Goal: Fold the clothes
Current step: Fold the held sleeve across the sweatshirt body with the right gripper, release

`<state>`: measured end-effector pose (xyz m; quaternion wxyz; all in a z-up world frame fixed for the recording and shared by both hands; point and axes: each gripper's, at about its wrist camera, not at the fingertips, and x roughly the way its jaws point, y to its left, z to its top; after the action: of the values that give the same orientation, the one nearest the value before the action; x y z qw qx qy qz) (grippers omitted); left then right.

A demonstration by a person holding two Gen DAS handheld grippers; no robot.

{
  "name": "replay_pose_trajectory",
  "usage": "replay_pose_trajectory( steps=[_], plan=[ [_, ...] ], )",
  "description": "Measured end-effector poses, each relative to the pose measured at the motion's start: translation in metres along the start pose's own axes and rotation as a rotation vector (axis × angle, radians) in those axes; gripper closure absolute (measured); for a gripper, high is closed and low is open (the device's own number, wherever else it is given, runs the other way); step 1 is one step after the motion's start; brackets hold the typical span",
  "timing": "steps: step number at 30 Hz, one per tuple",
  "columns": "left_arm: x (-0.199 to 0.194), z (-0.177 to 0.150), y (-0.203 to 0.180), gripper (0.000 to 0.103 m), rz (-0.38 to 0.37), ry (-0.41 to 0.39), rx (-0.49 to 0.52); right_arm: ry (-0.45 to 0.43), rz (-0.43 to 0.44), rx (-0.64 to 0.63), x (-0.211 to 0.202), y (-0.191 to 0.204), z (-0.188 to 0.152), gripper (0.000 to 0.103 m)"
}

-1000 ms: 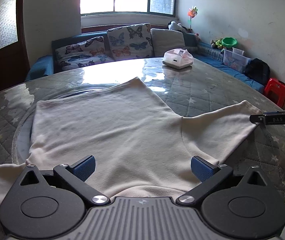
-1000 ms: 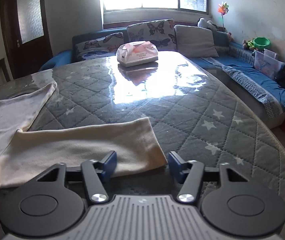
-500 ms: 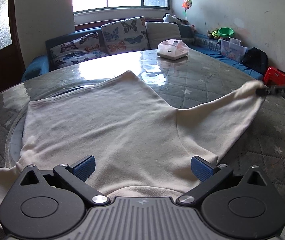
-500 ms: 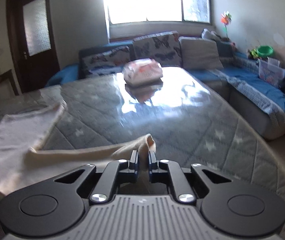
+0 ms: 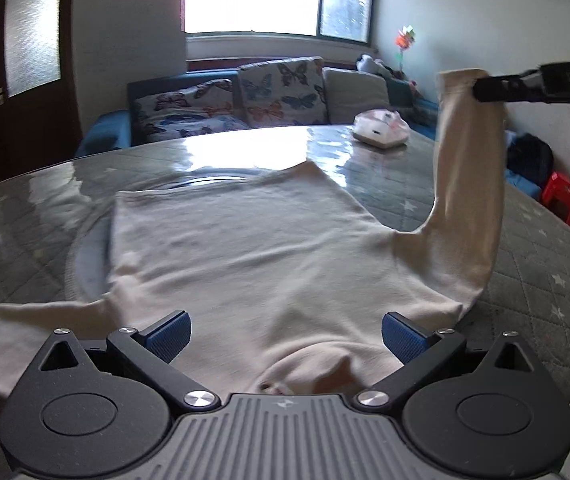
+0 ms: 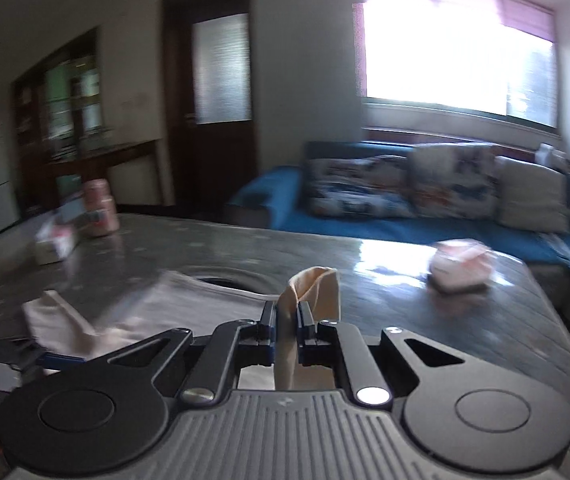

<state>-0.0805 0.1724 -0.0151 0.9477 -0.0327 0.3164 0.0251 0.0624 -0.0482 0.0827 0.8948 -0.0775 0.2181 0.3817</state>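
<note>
A cream long-sleeved top (image 5: 253,256) lies spread on the round quilted table (image 5: 545,264), collar toward me. My left gripper (image 5: 285,334) hovers open over the collar, its blue pads wide apart and holding nothing. The right sleeve (image 5: 465,184) is lifted high off the table. My right gripper (image 5: 485,88) is shut on the sleeve's cuff (image 6: 317,292), which pokes up between the pads in the right wrist view. The left sleeve (image 5: 9,320) trails flat toward the near left.
A pink tissue pack (image 5: 381,132) sits at the far side of the table. Pink containers (image 6: 99,210) and a small box (image 6: 55,242) stand at the table's left edge. A blue sofa (image 6: 365,208) with cushions lines the wall beyond. A red stool (image 5: 565,200) stands to the right.
My right gripper closed on the right sleeve's cuff and lifted it high off the table, swinging toward the left. The left gripper stayed open over the collar, shifting only slightly.
</note>
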Motion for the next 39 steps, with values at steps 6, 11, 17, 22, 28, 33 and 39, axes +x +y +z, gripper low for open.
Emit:
replay_pose_trajectory(
  steps=[6,11,17,22,28,33,39],
  plan=[
    [-0.021,-0.015,0.029,0.000,0.038,-0.015,-0.052,0.053,0.124,-0.079,0.050,0.064,0.010,0.095],
    [-0.033,-0.026,0.048,0.000,0.063,-0.020,-0.096,0.138,0.195,-0.129,0.088,0.109,-0.003,0.095],
    [-0.032,-0.032,0.059,0.000,0.075,-0.008,-0.138,0.219,0.261,-0.154,0.118,0.138,-0.025,0.080],
    [-0.028,-0.028,0.057,0.000,0.080,-0.007,-0.137,0.214,0.275,-0.166,0.110,0.135,-0.030,0.072],
    [-0.027,-0.016,0.050,0.000,0.055,-0.031,-0.134,0.225,0.178,-0.184,0.086,0.092,-0.034,0.071],
    [-0.014,0.000,0.033,0.000,-0.029,-0.039,-0.110,0.295,0.129,-0.127,0.073,0.053,-0.063,0.070],
    [0.016,0.006,0.016,0.000,-0.122,0.004,-0.091,0.342,0.125,-0.069,0.077,0.033,-0.093,0.069]
  ],
)
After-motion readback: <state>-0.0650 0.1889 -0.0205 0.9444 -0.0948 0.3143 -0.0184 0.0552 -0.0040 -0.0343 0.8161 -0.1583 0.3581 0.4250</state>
